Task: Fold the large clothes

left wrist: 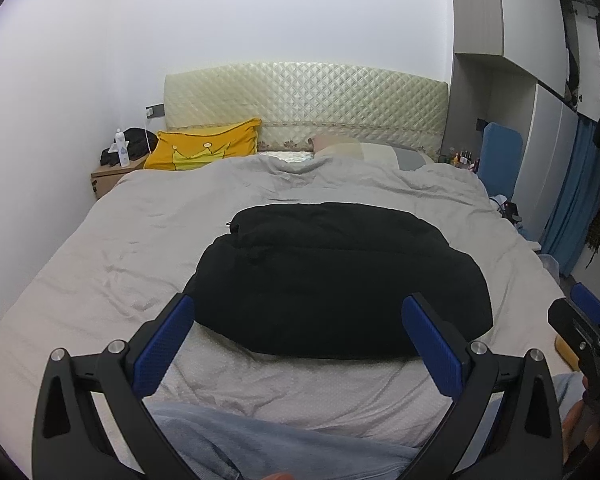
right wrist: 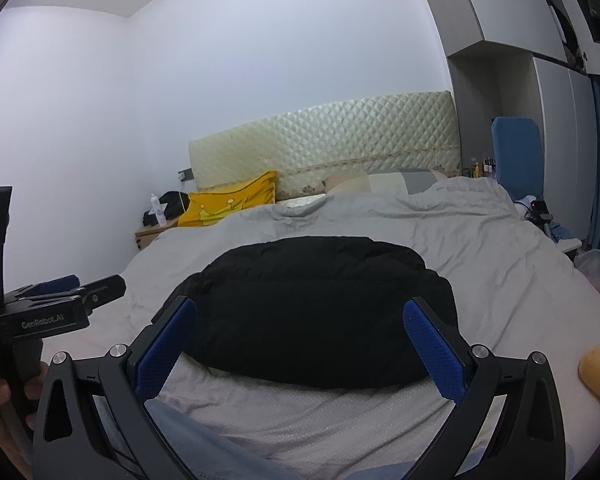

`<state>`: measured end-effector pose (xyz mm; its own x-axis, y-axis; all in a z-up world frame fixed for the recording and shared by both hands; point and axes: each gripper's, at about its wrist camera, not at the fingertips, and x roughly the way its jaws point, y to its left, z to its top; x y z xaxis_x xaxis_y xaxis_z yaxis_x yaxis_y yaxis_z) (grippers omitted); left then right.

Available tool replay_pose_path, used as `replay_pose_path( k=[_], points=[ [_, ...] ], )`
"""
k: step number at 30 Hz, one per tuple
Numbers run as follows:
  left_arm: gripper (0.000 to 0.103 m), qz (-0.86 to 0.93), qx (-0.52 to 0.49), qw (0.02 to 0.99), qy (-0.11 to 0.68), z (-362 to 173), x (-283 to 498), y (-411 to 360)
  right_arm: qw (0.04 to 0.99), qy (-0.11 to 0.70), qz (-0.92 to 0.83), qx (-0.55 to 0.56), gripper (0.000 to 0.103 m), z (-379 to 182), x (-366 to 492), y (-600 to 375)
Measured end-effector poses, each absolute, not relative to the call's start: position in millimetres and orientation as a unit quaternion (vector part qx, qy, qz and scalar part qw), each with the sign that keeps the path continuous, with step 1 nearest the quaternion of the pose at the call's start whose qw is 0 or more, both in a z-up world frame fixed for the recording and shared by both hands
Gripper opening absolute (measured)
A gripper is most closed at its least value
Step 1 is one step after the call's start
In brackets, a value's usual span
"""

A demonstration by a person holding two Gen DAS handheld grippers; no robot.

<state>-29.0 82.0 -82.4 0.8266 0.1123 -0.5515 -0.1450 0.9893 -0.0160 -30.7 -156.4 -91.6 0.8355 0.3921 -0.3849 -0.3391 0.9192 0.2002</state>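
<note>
Bedroom, grey bed (left wrist: pixel 100 248), quilted headboard behind. Black coat (left wrist: pixel 332 280) lies mid-bed as compact bundle, looks folded already. Left gripper (left wrist: pixel 298 320) and right gripper (right wrist: pixel 300 322) hover short of it, fingers spread, empty. Likely only tidying left, if anything.

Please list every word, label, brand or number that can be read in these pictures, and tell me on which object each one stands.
"GenRobot.AI": on the side of the left gripper, seen in the right wrist view.
Pale marks on the right gripper body at the frame edge: cut off, not readable.
White bottle on the bedside table: label too small to read.
Yellow pillow: a crown picture only, no words.
</note>
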Motion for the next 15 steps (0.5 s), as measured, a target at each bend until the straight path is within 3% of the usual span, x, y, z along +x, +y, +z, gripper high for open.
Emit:
replay_pose_path(
  k=[15],
  points=[
    [0.103, 0.056, -0.038, 0.956, 0.287, -82.8, -31.8, 84.5, 0.960, 0.212, 0.178, 0.046, 0.103, -92.3, -34.1, -156.0]
  ],
)
